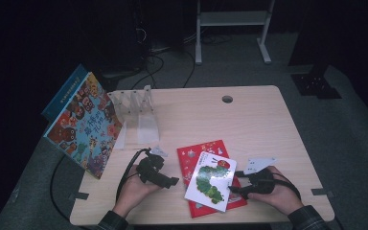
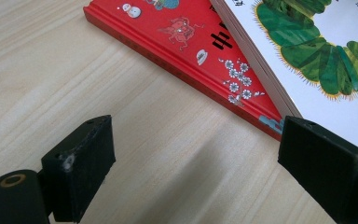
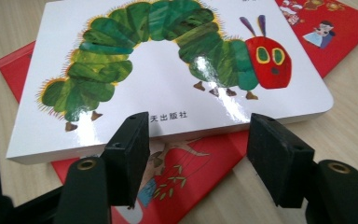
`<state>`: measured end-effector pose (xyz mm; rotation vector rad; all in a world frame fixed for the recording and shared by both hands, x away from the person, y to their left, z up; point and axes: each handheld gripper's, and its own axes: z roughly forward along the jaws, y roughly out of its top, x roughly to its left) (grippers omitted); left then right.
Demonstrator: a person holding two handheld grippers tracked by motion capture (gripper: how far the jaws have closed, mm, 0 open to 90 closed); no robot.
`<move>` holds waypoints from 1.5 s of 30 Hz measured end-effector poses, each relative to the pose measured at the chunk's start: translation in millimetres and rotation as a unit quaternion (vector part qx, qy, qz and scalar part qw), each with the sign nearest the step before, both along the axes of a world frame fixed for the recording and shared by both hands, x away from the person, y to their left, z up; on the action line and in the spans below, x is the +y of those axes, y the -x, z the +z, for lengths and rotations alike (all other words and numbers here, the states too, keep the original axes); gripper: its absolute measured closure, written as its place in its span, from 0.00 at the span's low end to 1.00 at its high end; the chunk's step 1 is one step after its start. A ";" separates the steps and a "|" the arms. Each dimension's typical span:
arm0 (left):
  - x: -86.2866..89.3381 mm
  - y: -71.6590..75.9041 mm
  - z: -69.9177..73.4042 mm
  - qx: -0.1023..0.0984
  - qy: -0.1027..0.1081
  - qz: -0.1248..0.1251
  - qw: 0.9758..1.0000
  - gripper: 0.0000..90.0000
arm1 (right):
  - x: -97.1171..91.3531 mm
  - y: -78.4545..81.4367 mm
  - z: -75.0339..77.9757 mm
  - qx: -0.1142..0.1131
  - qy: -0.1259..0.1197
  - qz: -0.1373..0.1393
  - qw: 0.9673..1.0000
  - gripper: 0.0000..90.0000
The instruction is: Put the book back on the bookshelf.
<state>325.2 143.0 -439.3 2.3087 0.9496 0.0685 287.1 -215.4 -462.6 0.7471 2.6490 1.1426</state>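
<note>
A red book [image 1: 191,158] lies flat near the table's front edge, with a white caterpillar book [image 1: 211,181] lying askew on top of it. My left gripper [image 1: 171,182] rests on the table just left of the red book, open, its jaws wide apart over bare wood [image 2: 196,149]. The red book [image 2: 182,37] and the white book [image 2: 335,42] lie just ahead of it. My right gripper [image 1: 234,182] sits at the white book's right edge. Its jaws [image 3: 200,140] stand open in front of the white book [image 3: 168,79], above the red book [image 3: 191,163], gripping nothing.
A clear acrylic book rack [image 1: 136,108] stands at the table's [image 1: 249,120] back left. A large colourful picture book [image 1: 84,124] leans at the left edge with a blue book [image 1: 64,91] behind it. A cable hole [image 1: 227,99] sits near the far edge.
</note>
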 end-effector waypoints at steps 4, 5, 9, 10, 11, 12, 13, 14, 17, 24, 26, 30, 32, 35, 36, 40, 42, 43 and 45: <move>0.0 -0.7 0.1 0.001 0.001 0.000 1.000 0.11 | 5.5 1.1 -0.6 0.001 -0.003 0.008 1.000 0.43; 0.3 -0.9 0.3 0.002 0.003 0.001 1.000 0.11 | 8.0 1.4 -0.8 0.000 -0.003 0.011 1.000 0.42; 4.1 -2.6 1.5 0.002 0.010 0.004 1.000 0.11 | 19.3 1.5 -1.2 -0.003 -0.001 0.014 1.000 0.41; 4.7 -3.0 1.6 0.003 0.013 0.004 1.000 0.11 | 21.9 0.8 -1.3 -0.003 -0.002 0.013 1.000 0.41; 5.3 -3.3 1.7 0.003 0.014 0.005 1.000 0.11 | 24.7 0.0 -1.4 -0.002 -0.002 0.011 1.000 0.41; 5.8 -3.7 2.0 0.003 0.015 0.004 1.000 0.11 | 27.3 -0.9 -1.7 -0.005 -0.004 0.011 1.000 0.41; 6.0 -4.0 2.0 0.004 0.016 0.004 1.000 0.11 | 29.9 -1.5 -1.6 -0.005 -0.003 0.010 1.000 0.41; 5.9 -4.3 1.8 0.005 0.018 0.003 1.000 0.11 | 32.5 -2.3 -1.7 -0.006 -0.003 0.010 1.000 0.41; 4.5 -5.2 0.0 0.008 0.020 -0.003 1.000 0.11 | 39.3 -4.2 -2.0 -0.010 0.000 0.009 1.000 0.41; -0.1 -9.2 -6.1 0.026 0.030 -0.010 0.999 0.11 | 51.0 -10.0 -2.8 -0.012 -0.002 0.004 1.000 0.40; -2.0 -11.0 -7.8 0.031 0.034 -0.012 0.999 0.11 | 54.1 -11.5 -3.2 -0.012 -0.004 0.004 1.000 0.40; -6.8 -13.4 -11.5 0.041 0.032 -0.023 0.998 0.11 | 58.9 -13.6 -4.5 -0.014 -0.003 0.005 1.000 0.40; -9.9 -14.2 -12.8 0.046 0.029 -0.026 0.998 0.10 | 60.6 -14.4 -5.0 -0.015 -0.003 0.005 1.000 0.40; -14.2 -16.0 -15.4 0.051 0.024 -0.032 0.998 0.10 | 62.7 -15.7 -5.5 -0.016 -0.006 0.006 1.000 0.40; -15.2 -16.7 -16.5 0.054 0.022 -0.035 0.998 0.09 | 63.0 -15.6 -5.7 -0.016 -0.003 0.006 1.000 0.40; -19.2 -17.5 -19.0 0.065 0.027 -0.038 0.997 0.08 | 63.0 -15.5 -6.0 -0.015 0.000 0.007 1.000 0.40; -20.8 -17.3 -19.5 0.064 0.029 -0.039 0.997 0.08 | 62.9 -15.5 -6.1 -0.015 0.000 0.007 1.000 0.40; -21.5 -17.5 -19.5 0.063 0.027 -0.043 0.997 0.08 | 63.0 -15.5 -6.1 -0.016 0.000 0.007 1.000 0.40; -24.0 -17.1 -20.0 0.062 0.030 -0.044 0.997 0.08 | 62.9 -15.4 -6.1 -0.016 0.000 0.007 1.000 0.40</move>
